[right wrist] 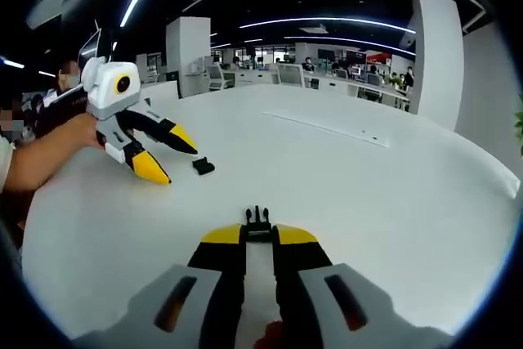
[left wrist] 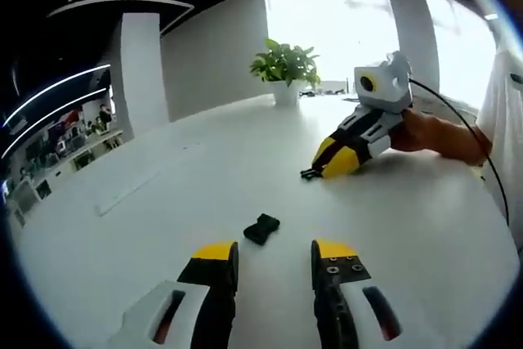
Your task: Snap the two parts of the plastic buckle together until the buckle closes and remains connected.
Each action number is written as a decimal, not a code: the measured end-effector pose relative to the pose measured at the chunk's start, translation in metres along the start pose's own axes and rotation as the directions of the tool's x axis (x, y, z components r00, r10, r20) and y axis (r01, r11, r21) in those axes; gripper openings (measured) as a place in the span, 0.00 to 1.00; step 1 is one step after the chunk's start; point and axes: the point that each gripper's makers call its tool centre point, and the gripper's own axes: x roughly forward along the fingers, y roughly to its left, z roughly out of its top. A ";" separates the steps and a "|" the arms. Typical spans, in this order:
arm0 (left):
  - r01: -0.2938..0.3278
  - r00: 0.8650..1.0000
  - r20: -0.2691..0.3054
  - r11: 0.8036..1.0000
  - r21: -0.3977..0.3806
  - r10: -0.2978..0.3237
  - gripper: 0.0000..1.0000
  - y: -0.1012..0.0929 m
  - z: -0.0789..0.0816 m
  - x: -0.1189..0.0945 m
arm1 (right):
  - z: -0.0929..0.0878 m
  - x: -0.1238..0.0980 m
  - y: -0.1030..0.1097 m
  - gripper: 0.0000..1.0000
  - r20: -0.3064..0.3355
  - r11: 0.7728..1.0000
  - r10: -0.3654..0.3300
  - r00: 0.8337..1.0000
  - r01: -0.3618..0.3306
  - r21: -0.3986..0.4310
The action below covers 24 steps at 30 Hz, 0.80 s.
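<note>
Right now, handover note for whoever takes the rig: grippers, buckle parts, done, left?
Left hand-held gripper: open, empty, hovering just short of the socket half, which lies loose on the white table.
Right hand-held gripper: shut on the pronged half, prongs sticking out past the tips, low over the table.
Done: one half picked up.
Left: grasp the socket half with the left, line both halves up, push together until they latch and stay joined. Keep both halves in view.
</note>
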 end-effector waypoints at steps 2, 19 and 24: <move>0.008 1.000 0.004 1.000 0.000 -0.008 0.36 0.002 0.000 0.001 | 0.000 0.000 0.000 0.13 0.000 1.000 0.000 1.000 0.000 0.001; 0.055 0.998 0.033 0.998 -0.007 -0.055 0.37 0.009 0.003 0.004 | 0.001 0.000 -0.002 0.13 0.000 1.000 0.002 1.000 -0.002 -0.002; 0.060 0.998 0.030 0.998 0.002 -0.060 0.36 0.009 0.004 0.006 | 0.001 0.000 -0.002 0.13 0.000 1.000 0.002 1.000 -0.002 -0.004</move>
